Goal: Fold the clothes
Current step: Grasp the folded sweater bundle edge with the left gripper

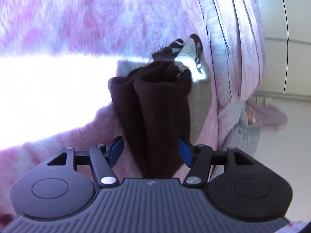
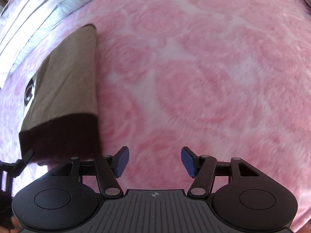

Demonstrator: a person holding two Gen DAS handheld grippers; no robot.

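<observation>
A folded tan garment (image 2: pixel 66 73) with a dark maroon hem band lies on the pink blanket (image 2: pixel 194 77) at the left of the right wrist view. In the left wrist view its bunched maroon band (image 1: pixel 161 106) runs up between the fingers of my left gripper (image 1: pixel 151 149), with a patterned tan part (image 1: pixel 192 58) beyond. The jaws stand wide apart; the right blue pad (image 1: pixel 184 151) touches the cloth. One finger of the left gripper (image 2: pixel 27 156) shows at the hem. My right gripper (image 2: pixel 155 162) is open over bare blanket, right of the garment, holding nothing.
The fluffy pink rose-patterned blanket (image 1: pixel 77 19) covers the bed. Striped pale pillows or bedding (image 1: pixel 233 48) line the bed's edge, also seen as pale bedding (image 2: pixel 29 19) at the upper left. A white wall or cabinet (image 1: pixel 287 68) stands beyond. A strong sun patch (image 1: pixel 48 97) washes out part of the blanket.
</observation>
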